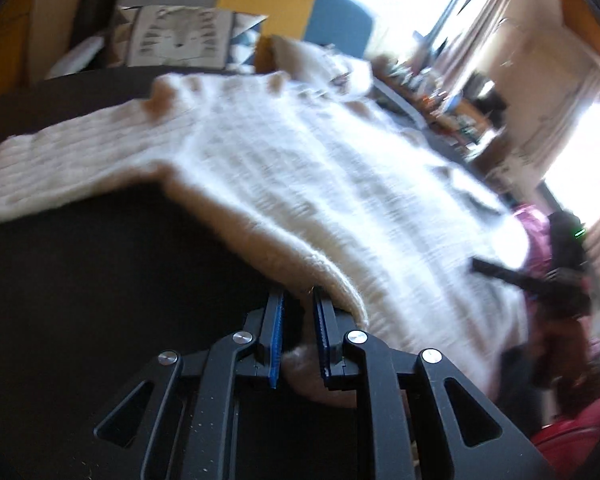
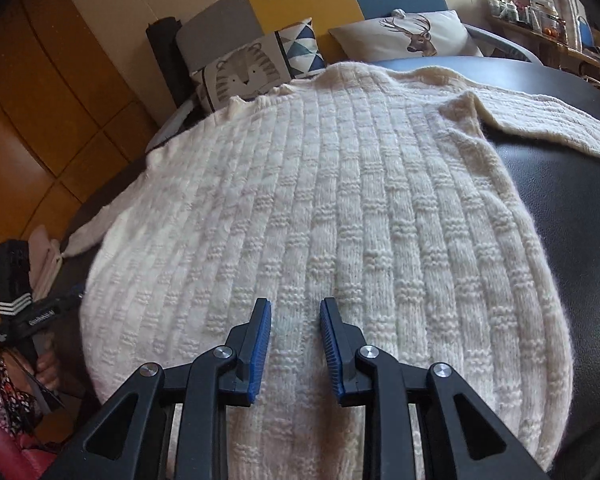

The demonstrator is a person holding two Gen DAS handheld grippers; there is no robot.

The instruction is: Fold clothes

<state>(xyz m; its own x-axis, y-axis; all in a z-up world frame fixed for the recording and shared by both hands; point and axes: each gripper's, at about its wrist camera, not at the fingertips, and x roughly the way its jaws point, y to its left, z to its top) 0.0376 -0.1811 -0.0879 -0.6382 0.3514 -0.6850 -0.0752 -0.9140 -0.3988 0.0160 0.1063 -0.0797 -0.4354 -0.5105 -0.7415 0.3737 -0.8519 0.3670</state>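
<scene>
In the left wrist view I see my left gripper [image 1: 299, 300] at the bottom centre of the frame, its jaws only narrowly apart with the hem corner of the cream knitted sweater [image 1: 300, 168] bunched between the blue pads [image 1: 276, 328]. The picture is blurred, so I cannot tell whether the pads press on the wool or merely flank it. The sweater spreads from there up and across the middle of the frame over the dark surface [image 1: 80, 272], one sleeve reaching to the left edge.

In the right wrist view my right gripper [image 2: 295, 305] sits at the bottom centre, jaws a little apart, with the knit running on beneath the gap; the fingers do not pinch any fold that I can make out. The sweater [image 2: 320, 200] fills the middle of this frame, laid flat, its other sleeve stretching to the upper right over the dark surface [image 2: 580, 208]. At the top are a tiger-face cushion [image 2: 240, 74] and a deer cushion [image 2: 412, 36]. At the lower left edge a person's hand [image 2: 46, 368] holds the other black gripper.
</scene>
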